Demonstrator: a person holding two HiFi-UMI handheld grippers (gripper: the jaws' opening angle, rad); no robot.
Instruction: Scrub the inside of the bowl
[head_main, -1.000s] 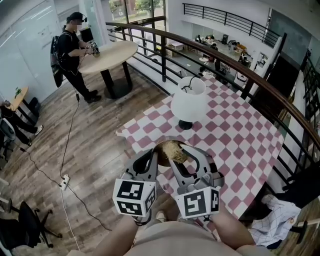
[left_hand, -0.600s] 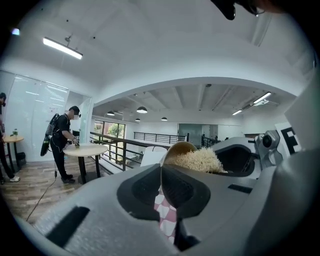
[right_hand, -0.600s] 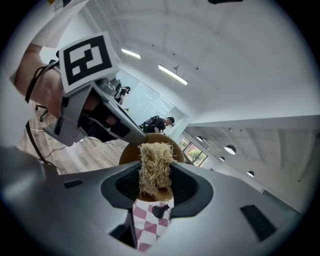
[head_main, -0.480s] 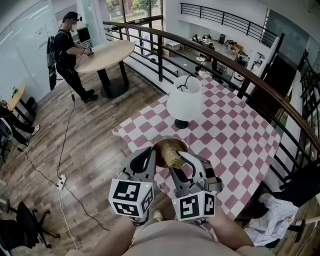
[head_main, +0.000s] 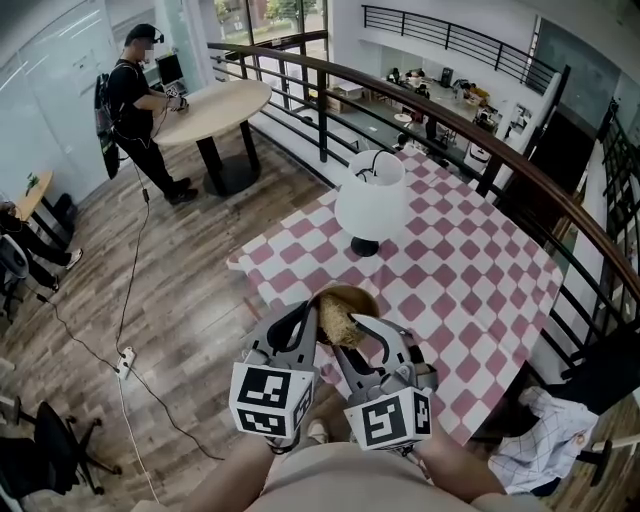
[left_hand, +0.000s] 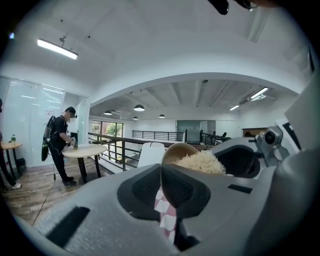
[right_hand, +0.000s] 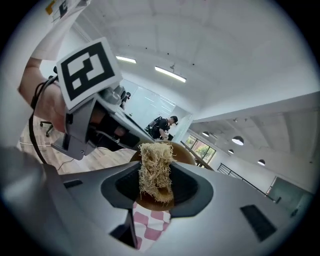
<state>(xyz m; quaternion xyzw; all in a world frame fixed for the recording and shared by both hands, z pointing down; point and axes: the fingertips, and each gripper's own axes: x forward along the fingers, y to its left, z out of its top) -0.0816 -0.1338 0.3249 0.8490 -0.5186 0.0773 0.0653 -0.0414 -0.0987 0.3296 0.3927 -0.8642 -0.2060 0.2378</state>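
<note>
A brown wooden bowl (head_main: 352, 294) is held tilted over the near corner of the checked table (head_main: 470, 270). My left gripper (head_main: 311, 313) is shut on the bowl's left rim; in the left gripper view the thin rim (left_hand: 161, 172) is pinched between the jaws (left_hand: 161, 176). My right gripper (head_main: 351, 323) is shut on a pale, straw-like fibre scrubber (head_main: 337, 322) that sits inside the bowl. The right gripper view has the scrubber (right_hand: 155, 167) upright between the jaws (right_hand: 155, 176), with the bowl (right_hand: 184, 154) behind it. The bowl's floor is mostly hidden.
A white lamp (head_main: 372, 203) stands on the table beyond the bowl. A dark curved railing (head_main: 450, 125) runs behind the table. At the far left, a person (head_main: 133, 95) stands at a round wooden table (head_main: 215, 105). Cables lie on the wood floor (head_main: 130, 350).
My right gripper has sunk a little, drawing the scrubber toward the near side of the bowl. The bowl now shows less of its inside. My left gripper keeps its hold.
</note>
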